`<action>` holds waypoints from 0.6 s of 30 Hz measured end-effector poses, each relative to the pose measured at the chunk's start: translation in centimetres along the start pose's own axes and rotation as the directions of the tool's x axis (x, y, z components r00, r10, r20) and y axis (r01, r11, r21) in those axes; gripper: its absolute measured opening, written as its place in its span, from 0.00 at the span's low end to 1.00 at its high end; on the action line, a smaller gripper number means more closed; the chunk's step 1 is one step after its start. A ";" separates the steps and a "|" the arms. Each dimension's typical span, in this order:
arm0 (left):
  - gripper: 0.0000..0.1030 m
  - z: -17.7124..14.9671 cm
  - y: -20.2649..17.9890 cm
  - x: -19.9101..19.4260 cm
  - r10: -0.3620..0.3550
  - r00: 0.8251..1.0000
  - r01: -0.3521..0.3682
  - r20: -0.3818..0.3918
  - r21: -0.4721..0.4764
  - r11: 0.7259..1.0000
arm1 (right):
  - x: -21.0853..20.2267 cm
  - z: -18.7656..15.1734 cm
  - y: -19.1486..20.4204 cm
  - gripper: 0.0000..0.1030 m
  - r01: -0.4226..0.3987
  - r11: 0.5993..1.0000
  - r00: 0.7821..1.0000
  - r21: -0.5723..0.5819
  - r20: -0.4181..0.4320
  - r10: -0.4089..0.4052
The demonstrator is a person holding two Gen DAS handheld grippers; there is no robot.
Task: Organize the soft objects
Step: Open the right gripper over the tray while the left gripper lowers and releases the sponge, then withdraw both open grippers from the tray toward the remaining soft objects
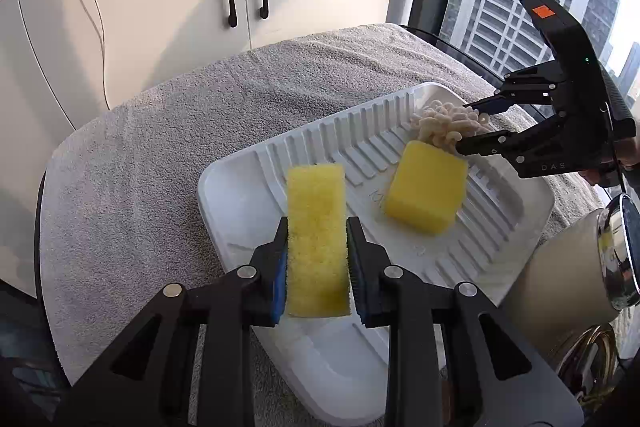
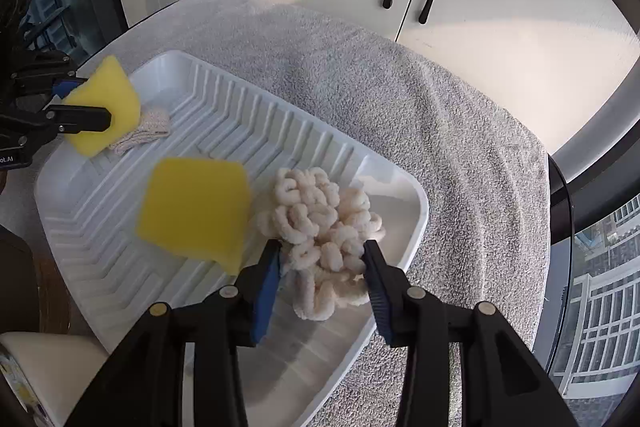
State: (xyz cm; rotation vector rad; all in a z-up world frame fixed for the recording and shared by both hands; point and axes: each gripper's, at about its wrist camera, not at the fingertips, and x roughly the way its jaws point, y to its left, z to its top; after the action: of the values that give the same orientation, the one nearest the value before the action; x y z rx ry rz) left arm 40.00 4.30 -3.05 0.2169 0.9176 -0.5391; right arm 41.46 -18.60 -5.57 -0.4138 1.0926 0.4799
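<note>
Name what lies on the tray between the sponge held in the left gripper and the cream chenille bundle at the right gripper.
A loose yellow sponge lies there on the ribbed white tray, touching the chenille bundle. The right wrist view shows it best.

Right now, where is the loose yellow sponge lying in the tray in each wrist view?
Left wrist view: loose yellow sponge right of centre, beside the chenille pad.
Right wrist view: loose yellow sponge left of centre, blurred.
Shared landmark: the white ribbed tray.

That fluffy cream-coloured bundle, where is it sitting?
In the right wrist view the fluffy bundle lies in the white tray, beside the loose yellow sponge, between the right tool's open jaws.
</note>
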 end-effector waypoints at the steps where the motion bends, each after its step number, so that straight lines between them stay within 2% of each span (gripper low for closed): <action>1: 0.23 0.0 0.1 -0.1 0.004 1.000 -0.004 0.002 -0.005 1.000 | -0.1 0.0 0.0 0.43 0.001 1.000 1.000 0.000 0.001 -0.001; 4: 0.23 -0.1 0.4 -0.4 -0.025 1.000 0.025 0.013 -0.036 0.999 | -0.4 -0.1 0.1 0.44 0.002 1.000 1.000 0.003 0.006 -0.002; 6: 0.29 -0.2 0.2 -0.5 -0.066 0.998 0.066 0.009 -0.036 0.997 | -0.6 -0.2 0.2 0.44 0.002 1.000 1.000 0.000 0.010 -0.002; 8: 0.36 -0.4 -0.5 -0.7 -0.072 0.997 0.072 0.006 0.001 0.997 | -0.7 -0.3 0.3 0.44 0.007 1.000 1.000 -0.001 0.012 -0.007; 18: 0.36 0.1 -0.7 -2.3 -0.083 0.996 0.083 0.042 -0.001 0.997 | -1.8 -0.6 -0.1 0.44 0.002 1.000 0.999 0.014 0.034 -0.002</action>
State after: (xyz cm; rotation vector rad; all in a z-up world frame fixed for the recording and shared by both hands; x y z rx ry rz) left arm 38.60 4.46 -1.14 0.1647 0.8897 -0.6166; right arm 40.39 -19.26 -4.14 -0.3929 1.0617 0.4755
